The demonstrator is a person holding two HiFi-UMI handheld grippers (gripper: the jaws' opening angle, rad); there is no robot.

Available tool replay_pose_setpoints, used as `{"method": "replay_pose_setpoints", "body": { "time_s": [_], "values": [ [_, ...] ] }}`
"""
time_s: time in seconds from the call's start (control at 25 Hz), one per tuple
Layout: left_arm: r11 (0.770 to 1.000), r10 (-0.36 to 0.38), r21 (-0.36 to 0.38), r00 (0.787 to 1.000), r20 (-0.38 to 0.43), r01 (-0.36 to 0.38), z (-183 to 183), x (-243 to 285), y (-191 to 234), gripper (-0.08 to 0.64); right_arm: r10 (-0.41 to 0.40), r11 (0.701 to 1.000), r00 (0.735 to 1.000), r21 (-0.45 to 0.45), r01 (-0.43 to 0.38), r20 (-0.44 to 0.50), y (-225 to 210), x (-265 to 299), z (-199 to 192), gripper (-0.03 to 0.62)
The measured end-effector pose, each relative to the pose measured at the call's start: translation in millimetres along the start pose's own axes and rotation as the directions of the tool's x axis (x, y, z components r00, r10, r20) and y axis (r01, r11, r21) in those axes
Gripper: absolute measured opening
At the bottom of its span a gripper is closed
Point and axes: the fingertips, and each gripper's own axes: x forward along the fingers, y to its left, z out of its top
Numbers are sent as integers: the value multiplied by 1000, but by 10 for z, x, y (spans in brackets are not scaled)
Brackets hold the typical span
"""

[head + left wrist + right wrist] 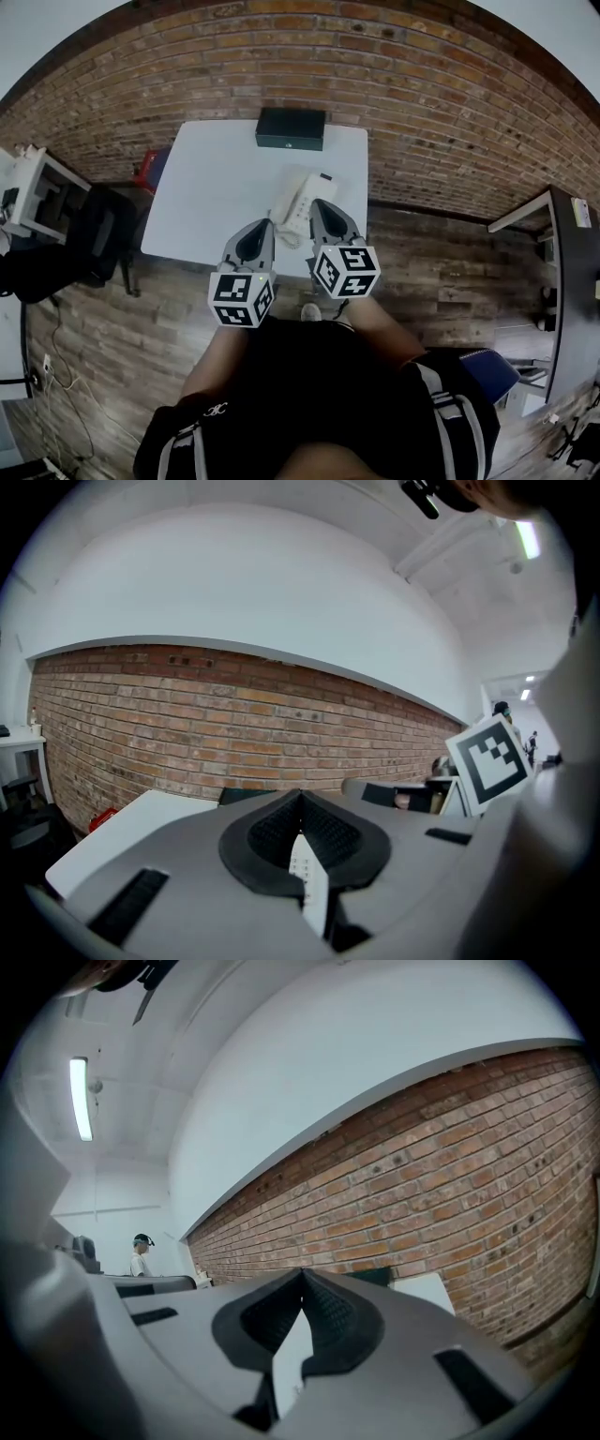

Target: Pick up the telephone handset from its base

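A white telephone (302,199) lies on the white table (202,192) near its front right corner, with the handset (287,201) resting along the left side of its base. My left gripper (266,225) hovers over the table's front edge just left of the phone, jaws shut and empty. My right gripper (319,203) reaches over the phone's right side, also shut and holding nothing. In the left gripper view the closed tips (300,794) meet, and a piece of the phone's keypad (306,872) shows below them. The right gripper view shows its tips (302,1271) closed too.
A black box (292,128) sits at the table's back edge against the brick wall (394,84). A red object (150,171) and a dark chair (101,234) stand left of the table, beyond them a white rack (33,192). A dark desk (565,281) lies to the right.
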Motion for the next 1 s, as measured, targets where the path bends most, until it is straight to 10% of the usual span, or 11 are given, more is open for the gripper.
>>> {"method": "replay_pose_setpoints", "body": {
  "time_s": [0.44,1.0],
  "values": [
    [999,-30,-18,1000,-8,30,-22,380,380,2,-6,999,999,41,7,-33,30,502,-99,-2],
    [987,-164,-12,986,-38,163,172,802,1285,2,-279,958,957,40,283,-75,-70,1355,-452,0]
  ]
}}
